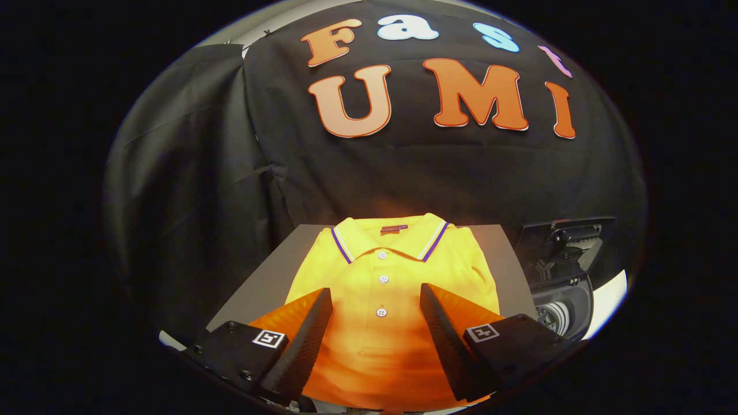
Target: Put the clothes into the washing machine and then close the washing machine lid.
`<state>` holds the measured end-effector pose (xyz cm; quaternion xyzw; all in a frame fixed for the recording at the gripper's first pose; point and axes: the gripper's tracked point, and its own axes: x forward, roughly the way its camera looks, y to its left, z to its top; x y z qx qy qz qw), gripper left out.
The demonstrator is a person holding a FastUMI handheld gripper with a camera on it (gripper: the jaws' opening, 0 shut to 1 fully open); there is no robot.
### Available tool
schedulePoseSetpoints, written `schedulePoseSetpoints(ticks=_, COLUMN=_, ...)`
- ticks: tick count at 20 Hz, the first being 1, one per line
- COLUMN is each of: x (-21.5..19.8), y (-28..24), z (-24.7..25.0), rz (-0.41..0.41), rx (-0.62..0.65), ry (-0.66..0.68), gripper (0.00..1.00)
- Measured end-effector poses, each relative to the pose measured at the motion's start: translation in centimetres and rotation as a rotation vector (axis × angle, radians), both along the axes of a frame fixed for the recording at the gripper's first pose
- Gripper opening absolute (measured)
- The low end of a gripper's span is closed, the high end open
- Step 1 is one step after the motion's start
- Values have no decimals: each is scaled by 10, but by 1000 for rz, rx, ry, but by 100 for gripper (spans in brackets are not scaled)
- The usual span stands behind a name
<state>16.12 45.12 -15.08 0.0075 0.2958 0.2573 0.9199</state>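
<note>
My gripper [376, 294] hangs over the shirt with its two fingers spread wide apart, nothing clamped between them. In the gap I see the yellow polo shirt [392, 276], folded and lying flat on a grey board [271, 276], collar away from me. The collar [389, 239] has a white and purple stripe along each edge and a small dark red tag inside the neck. Three white buttons [382, 279] run down the placket, the lowest sitting right between my fingertips. The left finger [305, 340] covers the shirt's left lower part, the right finger [447, 340] the right lower part; I cannot tell whether either pad touches the fabric or floats just above it. Each finger base carries a small square black-and-white marker. The lower shirt looks more orange than the top. Off to my right, past the board's edge, is the washing machine [568, 305] with its dark lid [562, 242] raised and tilted back; a bit of the opening with a pale round part shows below it, just beyond my right finger. The shirt lies wholly on the board, outside the machine.
</note>
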Motion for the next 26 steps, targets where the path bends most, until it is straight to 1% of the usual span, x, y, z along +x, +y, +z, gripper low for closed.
schedulePoseSetpoints(ticks=3, x=2, y=4, z=-18, rz=19, rx=-46, ry=15, gripper=99)
schedulePoseSetpoints(ticks=7, x=-5, y=4, z=-21, rz=66, rx=-107, ry=-49, gripper=99)
schedulePoseSetpoints(ticks=11, x=-5, y=2, z=-28, rz=115, rx=-108, ry=-37, gripper=97)
schedulePoseSetpoints(ticks=12, x=-5, y=2, z=-29, rz=114, rx=-99, ry=-30, gripper=90)
schedulePoseSetpoints(ticks=13, x=-4, y=3, z=-29, rz=115, rx=-95, ry=-23, gripper=85)
schedulePoseSetpoints(ticks=15, x=-2, y=9, z=-31, rz=119, rx=-93, ry=-30, gripper=58)
schedulePoseSetpoints(ticks=16, x=-4, y=9, z=-30, rz=148, rx=-97, ry=-34, gripper=45)
schedulePoseSetpoints(ticks=19, x=-4, y=8, z=-31, rz=117, rx=-65, ry=5, gripper=13)
schedulePoseSetpoints(ticks=20, x=-5, y=10, z=-30, rz=108, rx=-39, ry=6, gripper=8)
schedulePoseSetpoints(ticks=21, x=-9, y=8, z=-26, rz=113, rx=-15, ry=5, gripper=8)
schedulePoseSetpoints(ticks=24, x=-11, y=7, z=-11, rz=100, rx=115, ry=-21, gripper=8)
schedulePoseSetpoints(ticks=26, x=-10, y=13, z=6, rz=96, rx=217, ry=-104, gripper=8)
